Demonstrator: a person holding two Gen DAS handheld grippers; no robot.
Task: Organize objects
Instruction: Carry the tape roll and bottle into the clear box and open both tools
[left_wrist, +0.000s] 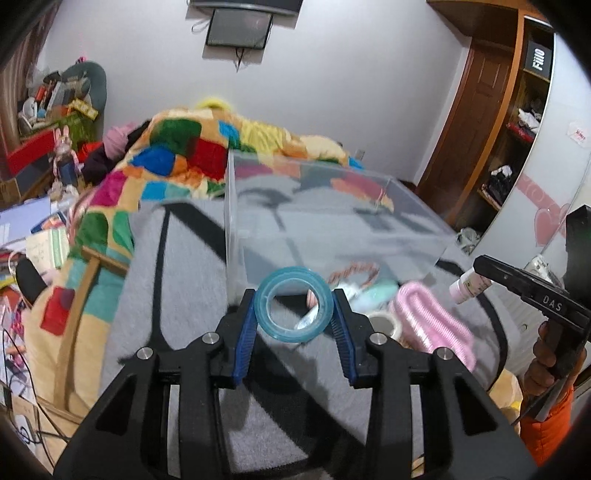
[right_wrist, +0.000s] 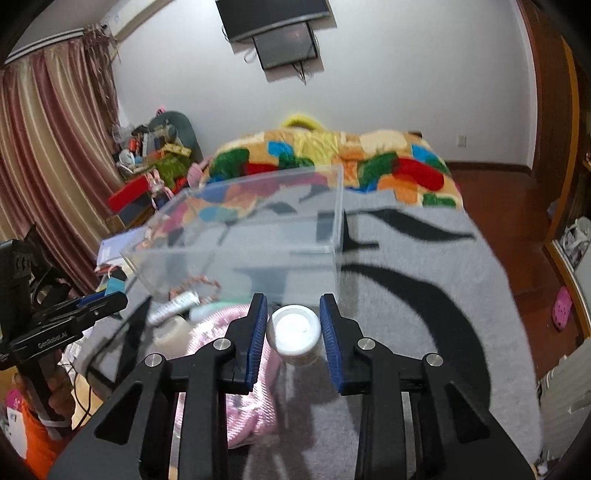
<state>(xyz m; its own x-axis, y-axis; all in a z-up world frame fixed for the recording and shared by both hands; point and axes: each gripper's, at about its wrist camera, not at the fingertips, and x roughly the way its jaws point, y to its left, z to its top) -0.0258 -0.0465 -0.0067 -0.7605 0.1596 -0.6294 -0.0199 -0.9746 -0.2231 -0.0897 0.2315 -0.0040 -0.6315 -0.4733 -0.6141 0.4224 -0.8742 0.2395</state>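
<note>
My left gripper (left_wrist: 294, 314) is shut on a blue roll of tape (left_wrist: 293, 309) and holds it just in front of the near wall of a clear plastic box (left_wrist: 332, 221) on the grey bed cover. My right gripper (right_wrist: 293, 328) is shut on a small white-capped bottle (right_wrist: 294, 332), seen cap-on, held before the same clear box (right_wrist: 251, 236). From the left wrist view the right gripper (left_wrist: 480, 275) shows at the right with the pinkish bottle (left_wrist: 467, 288) in it. The left gripper (right_wrist: 92, 306) shows at the left in the right wrist view.
On the cover near the box lie a pink knitted item (left_wrist: 432, 317), a whitish tape roll (left_wrist: 386, 325), a mint item (left_wrist: 373, 295), a tube (right_wrist: 173, 304) and a braided cord (right_wrist: 199, 282). A colourful blanket (left_wrist: 184, 147) lies behind. Clutter fills the left floor.
</note>
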